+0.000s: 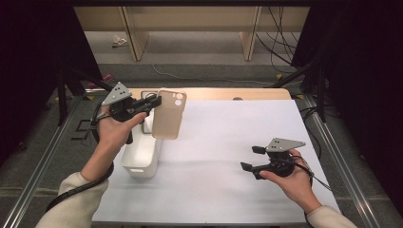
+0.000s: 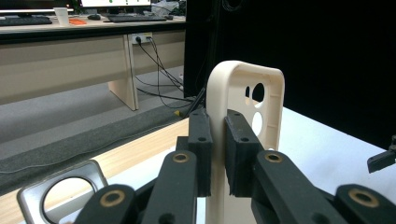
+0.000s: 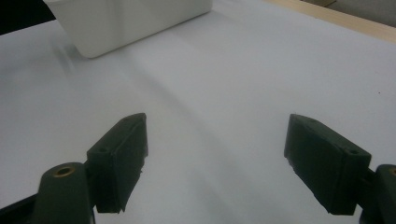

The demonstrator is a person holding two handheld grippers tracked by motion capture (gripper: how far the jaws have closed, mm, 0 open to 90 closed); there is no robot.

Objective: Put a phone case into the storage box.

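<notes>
1 phone case (image 2: pixel 243 88) between left jaws

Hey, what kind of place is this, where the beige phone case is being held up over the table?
Probably an office or lab recording station: light wooden desks with loose black cables on the grey carpet behind, keyboards on a desk, and black curtains flanking the white-topped work table.

Overhead view, two close gripper-mounted views

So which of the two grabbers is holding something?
The left gripper: its jaws pinch the edge of the beige phone case, lifted beside the white bin. The right gripper is open, with nothing between its jaws.
</notes>
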